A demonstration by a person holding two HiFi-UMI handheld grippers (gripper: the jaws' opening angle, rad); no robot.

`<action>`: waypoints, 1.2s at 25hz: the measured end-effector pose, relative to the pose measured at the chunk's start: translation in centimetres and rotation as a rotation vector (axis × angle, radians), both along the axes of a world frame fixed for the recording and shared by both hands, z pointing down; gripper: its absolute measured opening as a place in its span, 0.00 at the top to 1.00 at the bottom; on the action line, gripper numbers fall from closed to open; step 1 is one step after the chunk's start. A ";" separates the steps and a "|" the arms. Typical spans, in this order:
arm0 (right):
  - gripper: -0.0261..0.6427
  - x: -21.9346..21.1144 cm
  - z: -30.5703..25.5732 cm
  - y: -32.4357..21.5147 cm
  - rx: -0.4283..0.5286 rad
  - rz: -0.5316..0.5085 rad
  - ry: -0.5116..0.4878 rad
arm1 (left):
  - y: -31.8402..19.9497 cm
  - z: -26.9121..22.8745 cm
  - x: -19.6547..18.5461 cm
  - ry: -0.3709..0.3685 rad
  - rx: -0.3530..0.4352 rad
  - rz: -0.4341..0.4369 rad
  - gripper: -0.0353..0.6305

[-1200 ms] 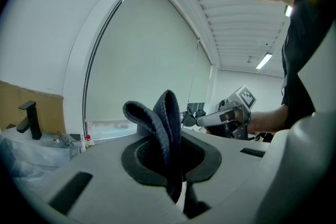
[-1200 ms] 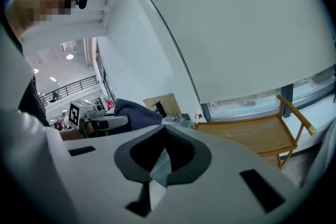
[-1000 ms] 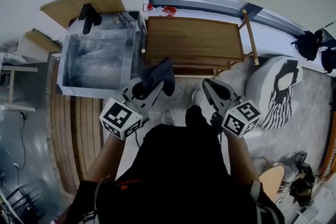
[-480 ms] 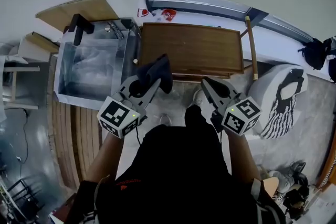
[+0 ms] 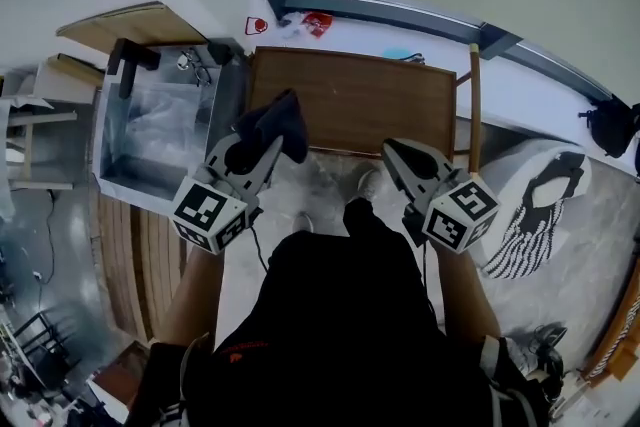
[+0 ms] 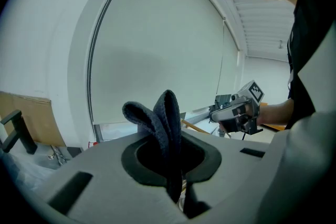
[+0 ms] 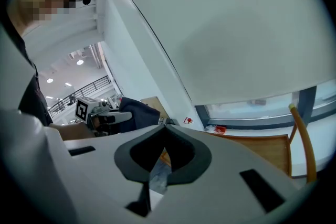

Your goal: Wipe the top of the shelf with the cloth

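The dark cloth point(image 5: 278, 122) is gripped in the left tool point(image 5: 264, 141), whose jaws are clenched on its lower part, so that a thick folded bunch is left standing free beyond the tips. Enough loose fabric is thus offered to be pressed flat on the wood. The cloth is held over the near left edge of the wooden shelf point(image 5: 360, 100); contact is not shown, and wiping is judged not yet begun.

The right tool point(image 5: 392, 151) is carried beside it, near the shelf's front right, with its jaws closed tip to tip on nothing. It is probably kept clear so that the wiping side is unobstructed.

The shelf top is seen as a bare brown rectangle with a raised rim, set against a pale wall below a grey window frame point(image 5: 400, 10). A clear container point(image 5: 160, 125) is placed just beside it on the left, a wooden pole point(image 5: 474, 100) on the right, and a striped cushion point(image 5: 530, 210) farther right. The floor point(image 5: 325, 180) is mottled grey.
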State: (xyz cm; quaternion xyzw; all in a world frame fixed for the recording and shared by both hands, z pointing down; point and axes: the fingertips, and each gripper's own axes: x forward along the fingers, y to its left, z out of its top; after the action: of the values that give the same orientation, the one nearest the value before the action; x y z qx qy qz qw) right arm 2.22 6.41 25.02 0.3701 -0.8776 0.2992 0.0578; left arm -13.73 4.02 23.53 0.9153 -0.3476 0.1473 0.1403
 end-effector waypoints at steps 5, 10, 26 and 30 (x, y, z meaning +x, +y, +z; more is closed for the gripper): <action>0.95 3.6 0.7 -3.1 -0.022 -0.036 -0.010 | -3.4 0.9 1.5 -0.045 -0.023 -0.070 0.89; 0.95 6.7 2.3 -5.8 -0.055 -0.057 -0.011 | -6.1 1.9 3.0 -0.077 -0.038 -0.114 0.89; 0.95 6.5 7.2 -10.8 -0.168 -0.050 0.026 | -13.4 8.6 1.7 -0.088 -0.154 -0.102 0.89; 0.95 4.7 8.4 -11.9 -0.196 -0.029 0.051 | -15.3 10.8 0.0 -0.095 -0.175 -0.071 0.89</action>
State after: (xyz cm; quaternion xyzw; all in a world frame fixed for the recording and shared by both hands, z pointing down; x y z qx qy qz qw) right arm 6.89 -5.47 33.42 0.3573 -0.8476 0.3735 0.1203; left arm -13.78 -11.31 34.31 0.8787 -0.3718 0.2152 0.2083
